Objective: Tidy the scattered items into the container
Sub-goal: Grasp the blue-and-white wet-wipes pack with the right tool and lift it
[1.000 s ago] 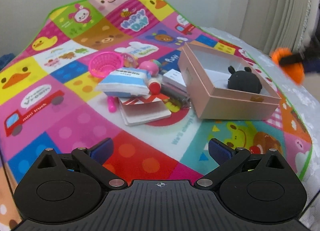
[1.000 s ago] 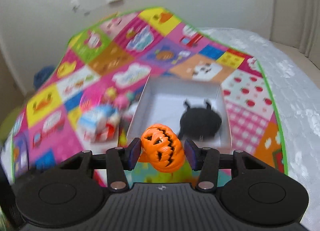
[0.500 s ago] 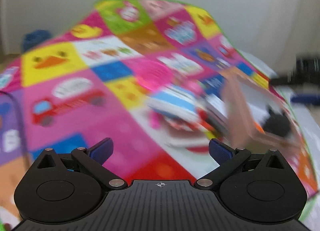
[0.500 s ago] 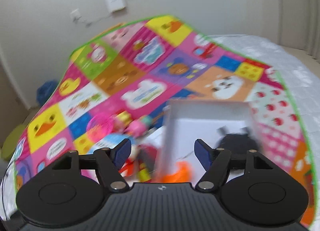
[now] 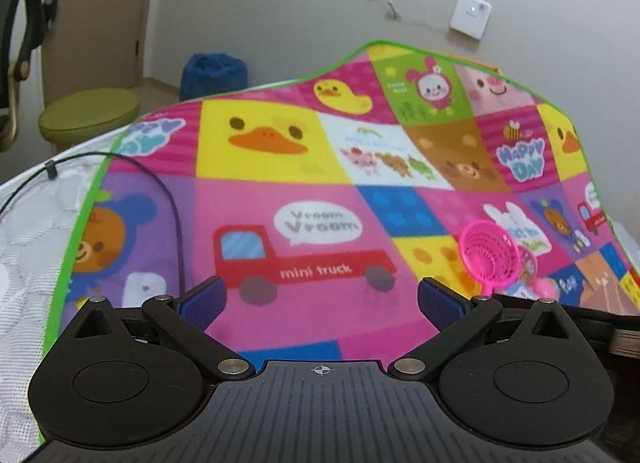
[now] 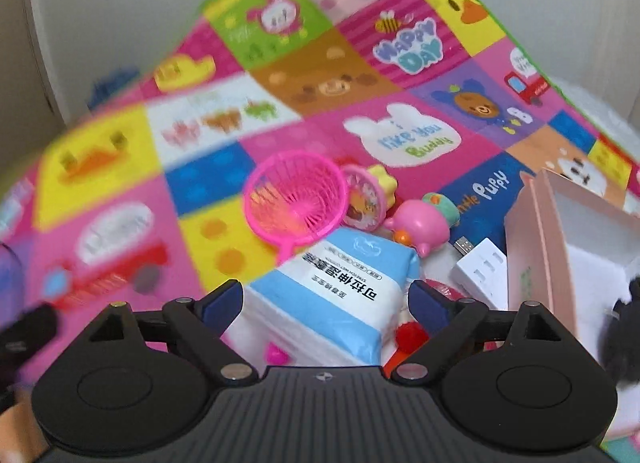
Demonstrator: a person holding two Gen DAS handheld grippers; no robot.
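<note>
Left wrist view, left gripper [image 5: 320, 297]: jaws are spread wide, with nothing but play mat [image 5: 320, 167] seen between them
Left wrist view, pink sieve [image 5: 489, 254]: seen at the right edge, rim tilted up, handle pointed to the lower frame
Right wrist view, right gripper [image 6: 326, 301]: jaws are opening; tissue pack [image 6: 336, 299] is framed between the pads, untouched
Right wrist view, tissue pack: long axis runs lower left to upper right
Right wrist view, pink box [image 6: 536, 247]: set at the right edge, open top, black toy [image 6: 624, 327] seen inside
Right wrist view, pink sieve [image 6: 295, 199]: lies just above the pack, handle pointed down toward it
</note>
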